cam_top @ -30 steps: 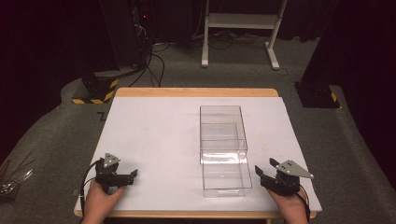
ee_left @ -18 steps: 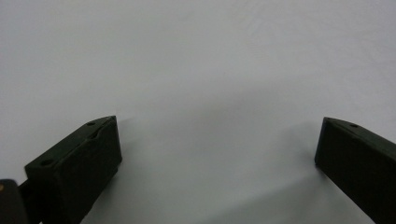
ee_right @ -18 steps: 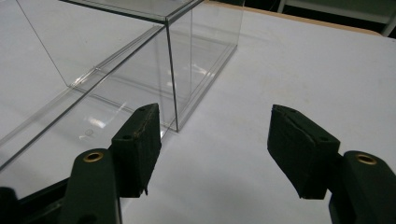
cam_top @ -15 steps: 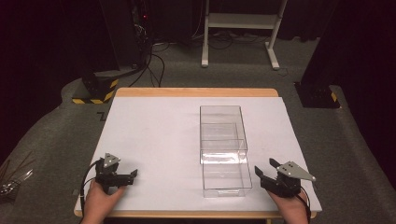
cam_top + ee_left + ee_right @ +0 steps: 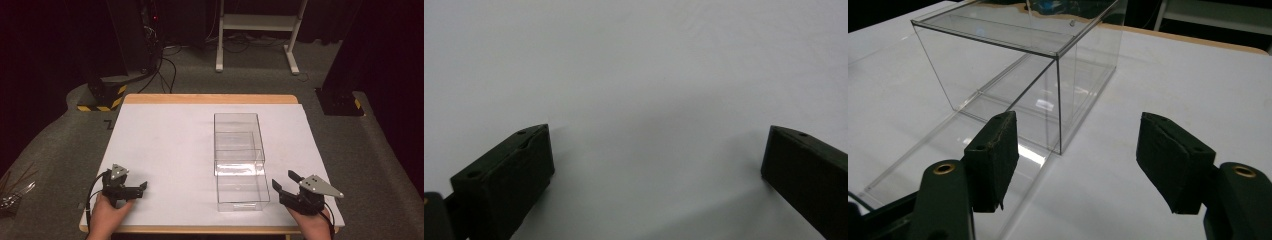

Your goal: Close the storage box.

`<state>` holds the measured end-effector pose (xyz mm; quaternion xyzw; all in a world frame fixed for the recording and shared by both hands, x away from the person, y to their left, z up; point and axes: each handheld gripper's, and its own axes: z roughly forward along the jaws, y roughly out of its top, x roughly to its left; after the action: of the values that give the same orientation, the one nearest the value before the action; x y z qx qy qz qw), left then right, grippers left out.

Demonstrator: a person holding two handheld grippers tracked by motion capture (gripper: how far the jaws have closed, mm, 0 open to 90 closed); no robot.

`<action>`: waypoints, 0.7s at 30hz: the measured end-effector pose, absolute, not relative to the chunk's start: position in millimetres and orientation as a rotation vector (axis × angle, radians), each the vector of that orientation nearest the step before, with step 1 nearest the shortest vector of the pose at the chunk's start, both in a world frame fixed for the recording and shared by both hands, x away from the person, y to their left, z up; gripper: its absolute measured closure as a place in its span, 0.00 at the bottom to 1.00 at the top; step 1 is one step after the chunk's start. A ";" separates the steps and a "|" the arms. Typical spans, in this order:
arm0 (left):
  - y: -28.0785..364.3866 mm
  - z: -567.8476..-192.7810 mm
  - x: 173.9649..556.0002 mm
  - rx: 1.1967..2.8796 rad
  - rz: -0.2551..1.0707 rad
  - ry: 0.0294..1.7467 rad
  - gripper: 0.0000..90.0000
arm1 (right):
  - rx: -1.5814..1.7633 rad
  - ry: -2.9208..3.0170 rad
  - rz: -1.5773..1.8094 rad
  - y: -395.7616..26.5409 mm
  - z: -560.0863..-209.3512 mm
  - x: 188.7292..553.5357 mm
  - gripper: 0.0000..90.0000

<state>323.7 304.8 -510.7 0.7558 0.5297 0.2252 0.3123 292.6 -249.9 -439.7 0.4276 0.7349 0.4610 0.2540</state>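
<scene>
White sheet covers the wooden table (image 5: 150, 99); grey carpet and dark room around it. Clear acrylic box (image 5: 239, 159) sits right of centre. Left gripper (image 5: 142, 187), at 7 o'clock, jaws wide, empty. Right gripper (image 5: 286, 181), at 5 o'clock just beside the box, jaws opening, nothing between them.

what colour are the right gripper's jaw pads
Black, on the right gripper; clearest in the right gripper view.
</scene>
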 end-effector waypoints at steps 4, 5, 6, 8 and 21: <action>304.8 -510.7 323.7 1.994 0.594 1.397 0.01 | 1.158 1.992 1.270 -248.9 -436.8 289.3 0.35; 304.8 -510.7 323.7 1.994 0.594 1.397 0.01 | 1.157 1.994 1.279 -249.1 -435.9 288.7 0.35; 304.8 -510.7 323.6 1.993 0.594 1.398 0.01 | 1.161 1.996 1.291 -249.3 -435.1 288.0 0.35; 304.8 -510.7 323.7 1.994 0.595 1.397 0.01 | 1.160 1.998 1.316 -249.7 -433.9 286.9 0.35; 304.9 -510.7 323.7 1.994 0.594 1.397 0.01 | 1.093 2.047 1.340 -240.4 -429.9 272.2 0.34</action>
<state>323.7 304.9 -510.7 0.7557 0.5297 0.2253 0.3124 272.2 -240.4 -429.9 0.3969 0.7438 0.4866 0.2290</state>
